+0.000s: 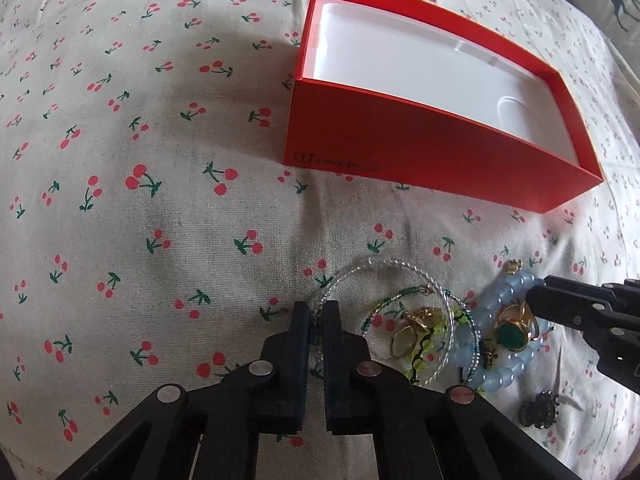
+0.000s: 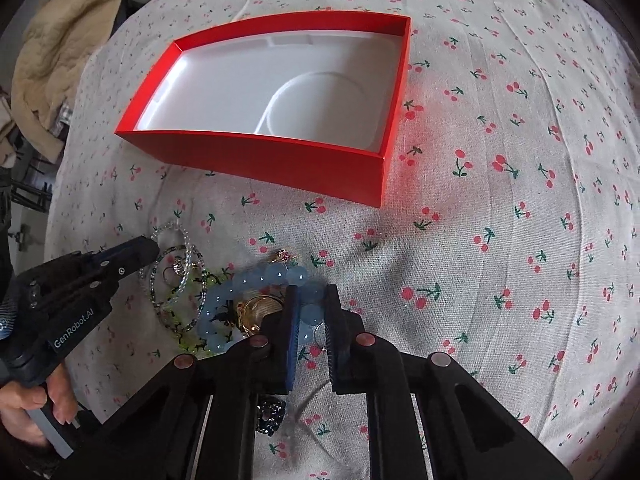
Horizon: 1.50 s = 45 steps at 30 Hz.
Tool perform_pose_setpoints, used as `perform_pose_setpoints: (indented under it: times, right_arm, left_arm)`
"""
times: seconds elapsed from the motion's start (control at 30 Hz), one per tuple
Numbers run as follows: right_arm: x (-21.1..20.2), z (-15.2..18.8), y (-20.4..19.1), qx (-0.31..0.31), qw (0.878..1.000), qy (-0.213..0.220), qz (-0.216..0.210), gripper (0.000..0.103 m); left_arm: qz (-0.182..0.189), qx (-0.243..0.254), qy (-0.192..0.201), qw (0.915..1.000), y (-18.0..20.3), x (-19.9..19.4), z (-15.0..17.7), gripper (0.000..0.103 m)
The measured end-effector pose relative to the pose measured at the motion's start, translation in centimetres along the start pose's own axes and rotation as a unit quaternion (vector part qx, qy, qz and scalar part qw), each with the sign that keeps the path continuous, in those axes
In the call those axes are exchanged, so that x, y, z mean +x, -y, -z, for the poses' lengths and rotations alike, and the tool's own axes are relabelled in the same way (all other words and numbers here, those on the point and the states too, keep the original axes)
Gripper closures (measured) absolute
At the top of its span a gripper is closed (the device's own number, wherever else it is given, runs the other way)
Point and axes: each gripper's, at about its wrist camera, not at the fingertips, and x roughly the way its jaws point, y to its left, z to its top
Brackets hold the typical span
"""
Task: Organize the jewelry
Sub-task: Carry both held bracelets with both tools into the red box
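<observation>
A heap of jewelry lies on the cherry-print cloth in front of an open red box [image 1: 420, 152] [image 2: 280, 156] with a white lining and nothing in it. In the left wrist view my left gripper [image 1: 316, 314] is shut on the rim of a clear twisted bangle [image 1: 400, 264] [image 2: 176, 226]. In the right wrist view my right gripper [image 2: 312, 306] is shut on a pale blue bead bracelet [image 2: 256, 278] [image 1: 496, 292], with beads showing between its pads. Gold rings [image 1: 404, 336], a green-stone ring [image 1: 512, 338] and a yellow-green bead string [image 2: 188, 340] lie inside the heap.
A dark round brooch [image 1: 538, 414] [image 2: 272, 414] lies on the cloth near the heap. A person's hand [image 2: 28, 400] holds the left gripper's handle. A beige garment [image 2: 60, 40] lies beyond the cloth's left edge. The cloth [image 2: 500, 240] is wrinkled.
</observation>
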Motion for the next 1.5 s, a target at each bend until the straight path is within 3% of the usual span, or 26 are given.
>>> perform_pose_setpoints:
  times: [0.2,0.67,0.83,1.07,1.2,1.43,1.5]
  right_arm:
    - [-2.5,0.5,-1.3,-0.009,0.999,0.031,-0.017,0.091]
    - [-9.2,1.0,-3.1,-0.005,0.991,0.112,-0.073,0.090]
    - [-11.6,-0.1,-3.0,0.017,0.985,0.157,-0.067,0.090]
    - [-13.3,-2.4,-3.0,0.038,0.975,0.220,-0.020,0.090]
    - [-13.0,-3.7,-3.1,0.039,0.971,0.237,-0.005,0.090]
    - [-10.6,-5.4,-3.4,0.044,0.971,0.228,-0.049,0.091]
    - [-9.7,-5.7,-3.2,0.046,0.973,0.220,-0.040,0.091]
  left_arm:
    - [0.007,-0.004,0.014,0.9999,0.7,-1.2,0.3,0.103]
    - [0.041,-0.011,0.101,0.9939,1.8,-8.3,-0.3,0.103]
    - [0.056,-0.032,0.150,0.9866,1.8,-9.8,-2.2,0.103]
    - [0.117,-0.058,0.191,0.9729,2.3,-9.8,-5.3,0.103]
    - [0.143,-0.077,0.187,0.9687,1.7,-7.8,-6.5,0.103]
    - [0.095,-0.121,0.147,0.9771,-0.9,-4.1,-6.7,0.103]
    - [0.082,-0.119,0.145,0.9788,-1.1,-3.8,-6.6,0.103]
